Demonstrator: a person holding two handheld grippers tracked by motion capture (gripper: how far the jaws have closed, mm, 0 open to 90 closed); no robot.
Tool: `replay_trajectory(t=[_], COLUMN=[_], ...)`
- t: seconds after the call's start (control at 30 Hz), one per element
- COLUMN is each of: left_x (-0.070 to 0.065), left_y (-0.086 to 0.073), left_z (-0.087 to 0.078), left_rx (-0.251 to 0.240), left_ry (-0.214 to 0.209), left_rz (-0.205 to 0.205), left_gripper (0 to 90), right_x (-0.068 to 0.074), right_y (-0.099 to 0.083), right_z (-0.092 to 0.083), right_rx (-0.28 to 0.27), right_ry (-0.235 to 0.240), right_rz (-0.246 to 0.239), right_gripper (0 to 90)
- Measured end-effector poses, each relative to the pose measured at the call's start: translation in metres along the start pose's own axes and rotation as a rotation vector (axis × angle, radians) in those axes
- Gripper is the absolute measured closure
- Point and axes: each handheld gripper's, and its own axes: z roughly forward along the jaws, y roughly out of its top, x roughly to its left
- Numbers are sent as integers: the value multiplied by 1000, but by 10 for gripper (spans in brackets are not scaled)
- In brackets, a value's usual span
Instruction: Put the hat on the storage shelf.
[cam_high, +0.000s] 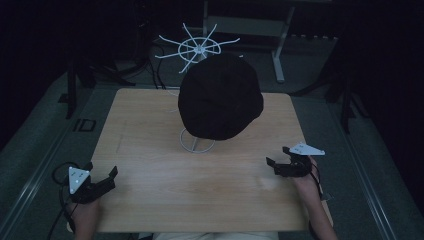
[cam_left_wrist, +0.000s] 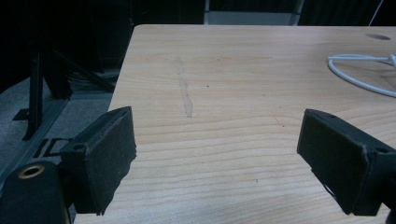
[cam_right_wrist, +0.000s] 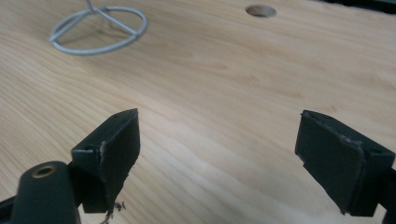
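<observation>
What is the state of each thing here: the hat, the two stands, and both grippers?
Hat: black, sitting on the near stand, above the table.
Near stand: upright, ring base flat on the table, top covered by the hat.
Far stand: behind the hat, white spokes bare.
Left gripper: open, holding nothing, at the table's near left.
Right gripper: open, holding nothing, at the near right.

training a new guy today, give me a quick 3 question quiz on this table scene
1. True or false: the black hat sits on a white wire stand.
2. Are the left tongs open or shut?
3. Which holds something: A left tongs, B right tongs, C neither?

Key: 1 true; 2 open; 3 C. Both hover apart over the wooden table, and a second, bare wire stand is behind the hat.
</observation>
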Motion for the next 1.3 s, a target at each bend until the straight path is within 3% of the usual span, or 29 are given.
replay_trajectory(t=[0.57,0.6,0.83,0.87,0.97,1.3], left_x=[0,0,0,0,0,0], left_y=[0,0,0,0,0,0], left_z=[0,0,0,0,0,0], left_rx=[1,1,1,1,2,2], left_ry=[2,4,5,6,6,10], left_rz=[1,1,1,0,0,-4], left_gripper=[122,121,121,122,121,121], right_x=[-23,-25,-25,-25,-25,-28], right_y=[-49,-55,-64,-68,-72,-79], right_z=[-33,-42,-56,-60,-64,-74], right_rx=[7,3,-12,-12,-10,-59], right_ry=[-102,-139,-226,-262,-311,-385], right_rz=[93,105,128,127,133,163], right_gripper=[138,138,138,138,138,141])
